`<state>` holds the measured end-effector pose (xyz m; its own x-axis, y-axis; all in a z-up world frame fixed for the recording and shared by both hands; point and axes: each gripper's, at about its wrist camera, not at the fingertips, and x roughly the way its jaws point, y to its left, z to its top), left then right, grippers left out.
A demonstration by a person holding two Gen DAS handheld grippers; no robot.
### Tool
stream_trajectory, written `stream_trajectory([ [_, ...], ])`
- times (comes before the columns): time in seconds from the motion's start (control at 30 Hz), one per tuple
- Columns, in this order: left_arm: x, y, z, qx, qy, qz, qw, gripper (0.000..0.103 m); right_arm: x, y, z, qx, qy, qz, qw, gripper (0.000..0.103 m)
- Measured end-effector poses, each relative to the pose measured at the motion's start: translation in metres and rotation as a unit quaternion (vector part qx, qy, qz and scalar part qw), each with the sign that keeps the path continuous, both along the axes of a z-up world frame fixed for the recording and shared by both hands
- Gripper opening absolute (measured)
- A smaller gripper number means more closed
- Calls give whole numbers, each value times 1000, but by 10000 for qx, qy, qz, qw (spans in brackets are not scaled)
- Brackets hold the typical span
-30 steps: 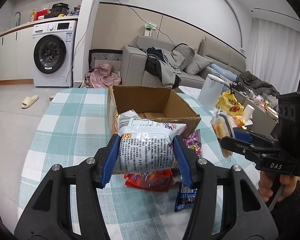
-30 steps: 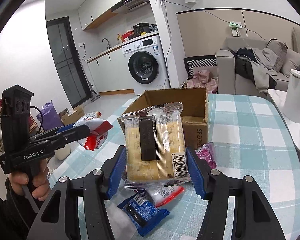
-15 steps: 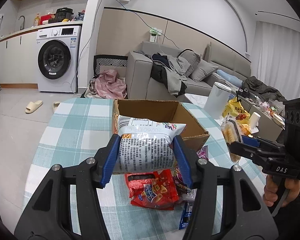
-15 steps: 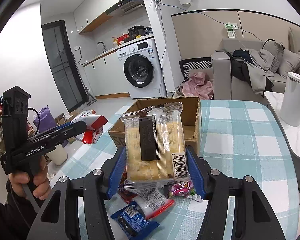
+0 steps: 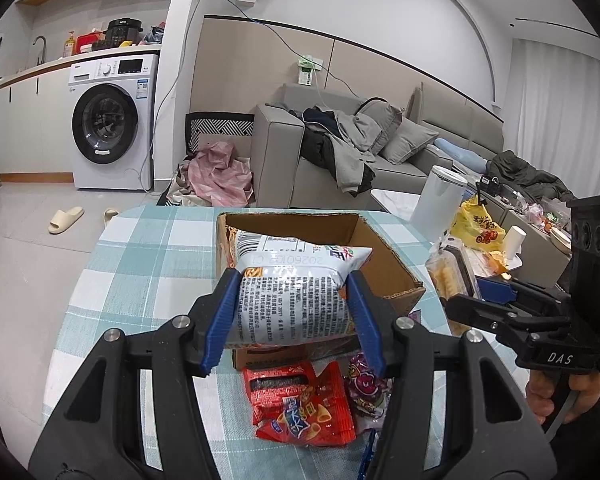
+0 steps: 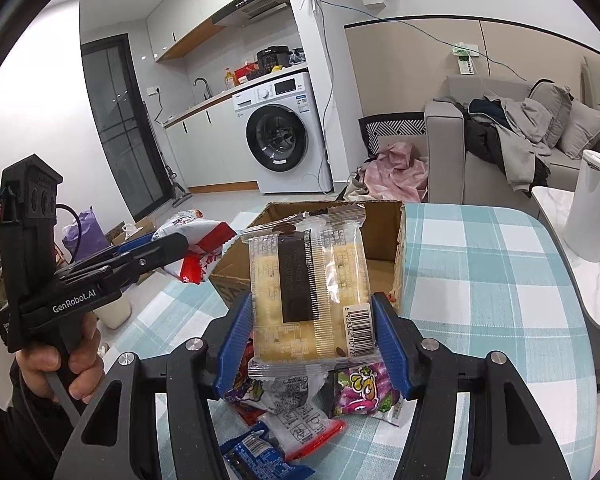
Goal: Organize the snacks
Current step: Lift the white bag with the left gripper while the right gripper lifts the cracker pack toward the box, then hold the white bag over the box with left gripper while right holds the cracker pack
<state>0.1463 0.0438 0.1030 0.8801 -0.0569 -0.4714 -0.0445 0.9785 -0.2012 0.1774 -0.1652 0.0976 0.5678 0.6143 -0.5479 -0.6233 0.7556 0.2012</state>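
Item one: white printed snack bag, clamped between the blue pads of the left gripper, held in the air just short of the near wall of the open cardboard box. Item two: clear-wrapped cake pack, pinched in the right gripper, likewise raised before the box. Step in hand, by judgement: carrying both to the box; next, each must clear the rim, lower inside, then be released. Remaining on the checked tablecloth: red chip bag, purple candy packet, blue packet. Only the right wrist view shows the first bag's red-and-white face.
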Motion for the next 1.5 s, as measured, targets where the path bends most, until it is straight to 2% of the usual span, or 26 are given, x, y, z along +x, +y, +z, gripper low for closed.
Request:
stream_trajectory([
  [0.67, 58, 6, -21, -78, 115, 8, 9999, 52, 45, 19, -6, 8, 193, -149, 9997, 60],
  [1.17, 100, 8, -48, 68, 326, 21, 9994, 52, 80, 31, -22, 46, 418, -244, 9988, 60],
  [1.5, 112, 0, -55, 198, 360, -39, 9991, 52, 95, 37, -29, 66, 471, -329, 9983, 60],
])
